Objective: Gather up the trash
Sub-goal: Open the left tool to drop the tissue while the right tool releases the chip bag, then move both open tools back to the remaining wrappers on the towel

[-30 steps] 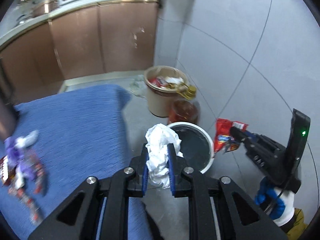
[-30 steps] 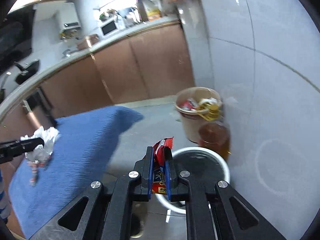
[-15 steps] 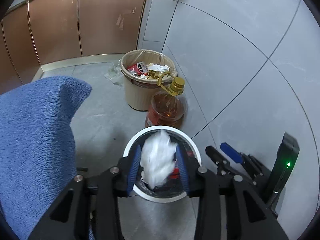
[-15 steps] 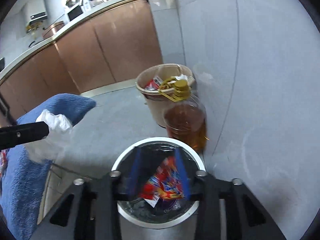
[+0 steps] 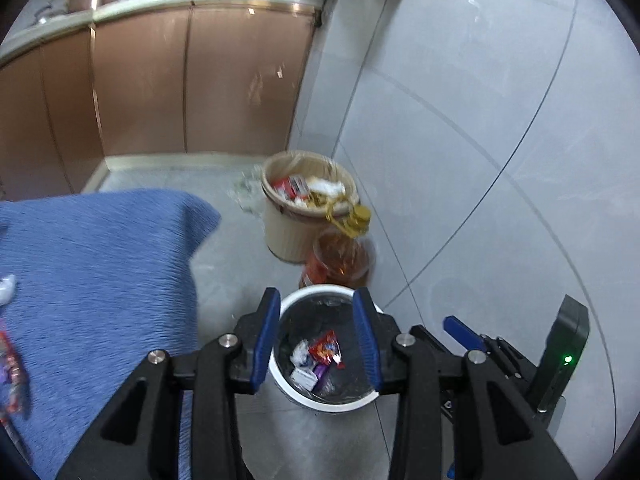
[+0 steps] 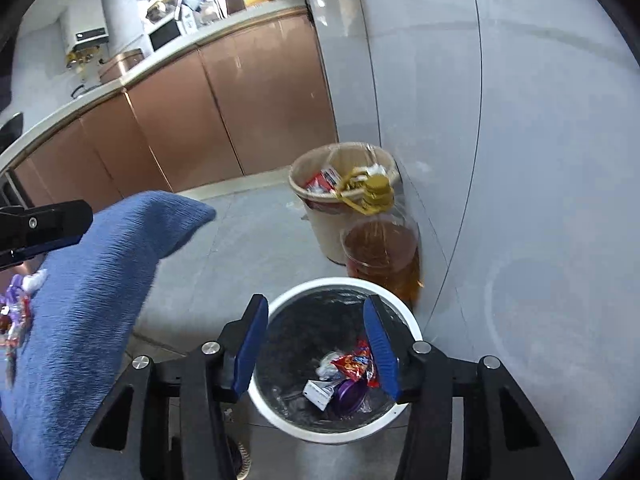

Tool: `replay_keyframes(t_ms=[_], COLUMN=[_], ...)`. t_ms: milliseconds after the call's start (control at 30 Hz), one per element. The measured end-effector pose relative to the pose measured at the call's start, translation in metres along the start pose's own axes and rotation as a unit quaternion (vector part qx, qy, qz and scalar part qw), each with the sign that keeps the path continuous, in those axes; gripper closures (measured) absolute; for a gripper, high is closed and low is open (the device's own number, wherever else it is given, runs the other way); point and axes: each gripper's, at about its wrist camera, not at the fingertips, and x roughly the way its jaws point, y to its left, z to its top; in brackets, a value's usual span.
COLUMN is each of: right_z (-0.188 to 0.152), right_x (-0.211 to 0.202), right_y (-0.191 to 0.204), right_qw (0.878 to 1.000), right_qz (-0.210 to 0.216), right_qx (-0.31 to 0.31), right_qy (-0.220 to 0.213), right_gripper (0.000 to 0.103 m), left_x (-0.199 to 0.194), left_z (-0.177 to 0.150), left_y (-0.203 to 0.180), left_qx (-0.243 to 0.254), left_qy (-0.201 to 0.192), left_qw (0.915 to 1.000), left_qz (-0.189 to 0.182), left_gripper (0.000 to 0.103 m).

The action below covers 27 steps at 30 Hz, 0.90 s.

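Wrappers point(image 6: 354, 364) and crumpled paper point(image 5: 300, 351) lie at the bottom of the white bin point(image 5: 280, 376), which stands just in front of the oil bottle point(image 6: 380, 256) and tan basket point(image 5: 280, 236). Both the left gripper point(image 5: 316, 338) and right gripper point(image 6: 318, 346) hang over the bin with jaws spread wide and empty. More litter point(image 6: 14, 316) sits on the blue cloth point(image 5: 100, 272) beside the bin (blurred, probably foil packets). Lift clear of the rim first, then swing toward that cloth.

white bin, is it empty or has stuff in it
Not empty: the white bin holds a red wrapper, crumpled tissue and other scraps at the bottom.
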Motion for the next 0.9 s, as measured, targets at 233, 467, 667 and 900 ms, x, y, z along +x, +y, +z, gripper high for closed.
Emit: replay_keyframes(t_ms=[233,467,667,900], right_z=[0.014,0.024,0.022,0.021], right_x=[-0.061,-0.118,-0.144,-0.174], right_y=[0.031,0.057,0.075,0.099], right_qw=[0.998,0.992,0.988,0.982], right_qz=[0.023,0.052,0.071,0.096], right_qx=[-0.024,-0.045,-0.060,-0.084], right_qy=[-0.056,-0.109,-0.122,-0.137], right_gripper=[0.050,0.049,0.049,0.048], left_x=[-0.070,-0.132,-0.182,-0.245], left_z=[-0.012,-0.035,-0.059,-0.093], left_y=[0.007,0.034,0.070,0.104], left_qx=[0.013,-0.008,-0.048,-0.074], left_qy=[-0.040,-0.062,-0.088,-0.137], left_qw=[0.9986,0.9964,0.9914,0.9796], left_qz=[0.033,0.057,0.084,0.128], left_gripper=[0.067,0.067,0.067,0.058])
